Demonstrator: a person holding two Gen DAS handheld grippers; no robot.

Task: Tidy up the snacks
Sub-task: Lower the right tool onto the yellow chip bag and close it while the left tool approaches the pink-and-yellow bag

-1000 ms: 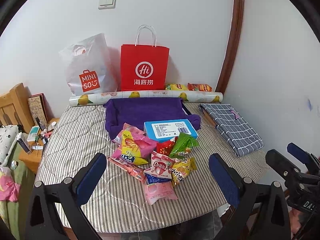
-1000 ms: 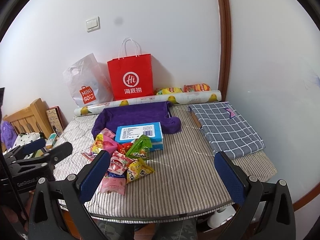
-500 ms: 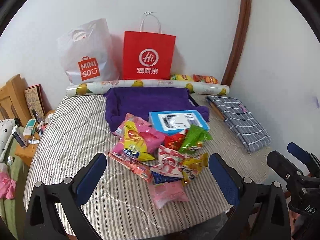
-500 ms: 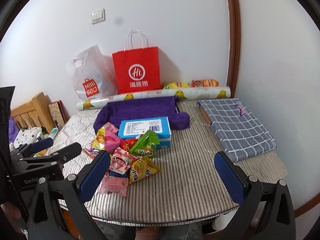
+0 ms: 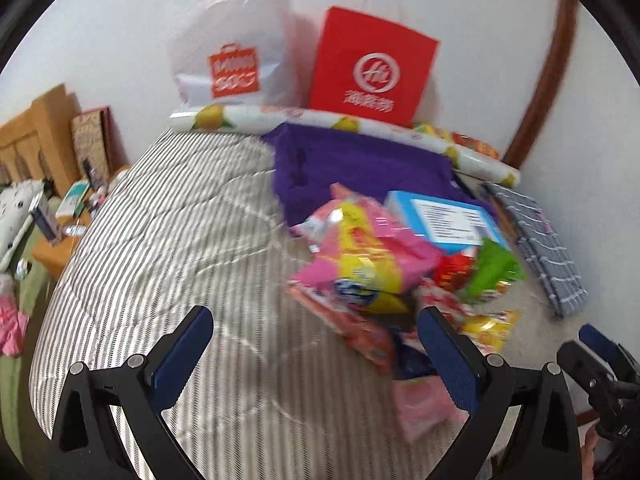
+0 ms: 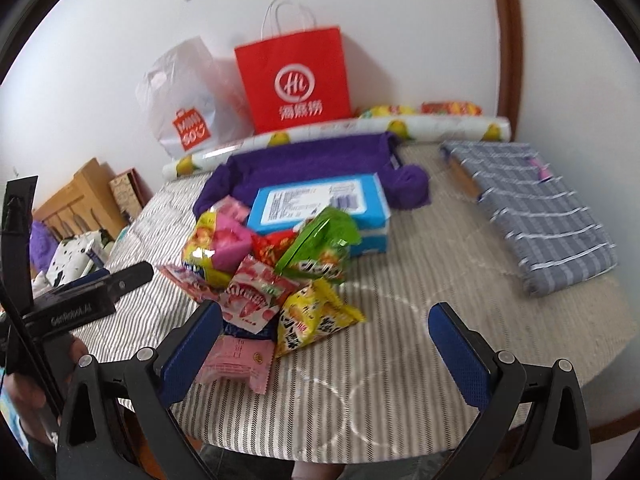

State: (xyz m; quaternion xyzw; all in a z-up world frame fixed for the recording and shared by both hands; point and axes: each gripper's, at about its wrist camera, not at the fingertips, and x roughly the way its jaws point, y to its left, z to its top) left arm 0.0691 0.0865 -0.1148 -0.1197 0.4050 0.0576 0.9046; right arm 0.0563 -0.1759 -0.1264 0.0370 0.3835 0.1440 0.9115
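Note:
A pile of snack packets lies on the striped table: a pink-and-yellow bag, a green bag, a yellow bag, a pink packet and a blue box. A purple cloth basket stands behind them. My left gripper is open and empty, above the table just left of the pile. My right gripper is open and empty, at the pile's near edge.
A red paper bag and a white plastic bag lean on the back wall behind a rolled sheet. A folded checked cloth lies at the right. A wooden headboard and clutter stand left.
Both grippers have moved forward toward the snack pile. The left view has swung left and blurred. Both stay open and empty.

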